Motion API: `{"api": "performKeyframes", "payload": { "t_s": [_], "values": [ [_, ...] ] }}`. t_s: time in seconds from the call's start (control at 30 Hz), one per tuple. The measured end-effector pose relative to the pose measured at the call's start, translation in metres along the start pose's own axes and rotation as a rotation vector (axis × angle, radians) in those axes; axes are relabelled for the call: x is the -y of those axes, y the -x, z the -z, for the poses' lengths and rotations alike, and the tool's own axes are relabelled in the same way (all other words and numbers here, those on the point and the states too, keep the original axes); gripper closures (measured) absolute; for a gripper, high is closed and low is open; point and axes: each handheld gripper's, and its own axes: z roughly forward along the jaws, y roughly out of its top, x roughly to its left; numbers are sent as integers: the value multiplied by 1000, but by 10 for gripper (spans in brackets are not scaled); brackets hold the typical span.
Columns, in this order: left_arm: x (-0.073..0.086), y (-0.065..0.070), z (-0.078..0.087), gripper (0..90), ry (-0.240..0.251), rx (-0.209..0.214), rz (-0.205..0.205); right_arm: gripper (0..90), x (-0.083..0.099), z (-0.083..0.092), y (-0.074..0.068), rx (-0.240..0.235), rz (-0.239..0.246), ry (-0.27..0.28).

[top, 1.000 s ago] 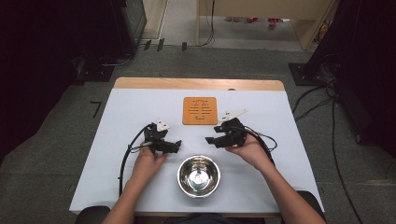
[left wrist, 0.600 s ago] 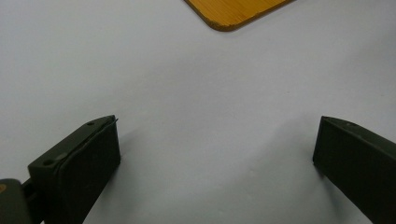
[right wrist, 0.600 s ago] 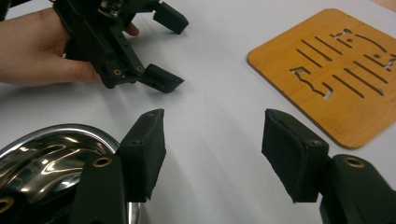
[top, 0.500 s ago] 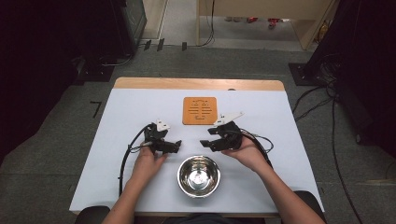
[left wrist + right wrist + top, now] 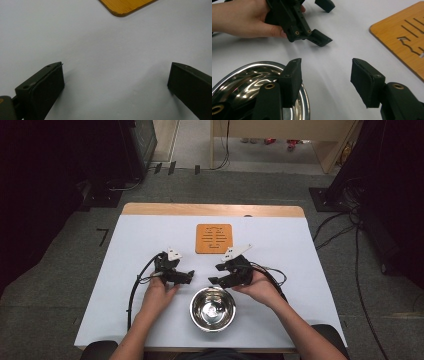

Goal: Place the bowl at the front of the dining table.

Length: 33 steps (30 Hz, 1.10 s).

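On the table, left to right:
Left gripper (image 5: 186,276): jaws spread wide over bare tabletop, holding nothing; it has kept its place beside the bowl.
Bowl (image 5: 212,308): steel, empty, near the front edge between the two hands.
Right gripper (image 5: 216,274): has slid leftward to the bowl's far rim; jaws about half open, nothing between them, one pad (image 5: 291,79) over the rim.
Wooden mat (image 5: 214,238): farther back, untouched.
Meaning: likely lining up to grip the bowl's rim.

A bowl (image 5: 212,308) sits near the table's (image 5: 310,250) near edge, between two grippers; a trivet (image 5: 214,238) lies farther back, centred.
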Motion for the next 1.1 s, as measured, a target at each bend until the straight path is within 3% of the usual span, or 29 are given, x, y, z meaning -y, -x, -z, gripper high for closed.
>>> {"api": "performKeyframes", "payload": {
  "t_s": [1.1],
  "values": [
    [0,0,0,5,1,0,0,493,7,-22,-12,-111,48,-70]
  ]
}}
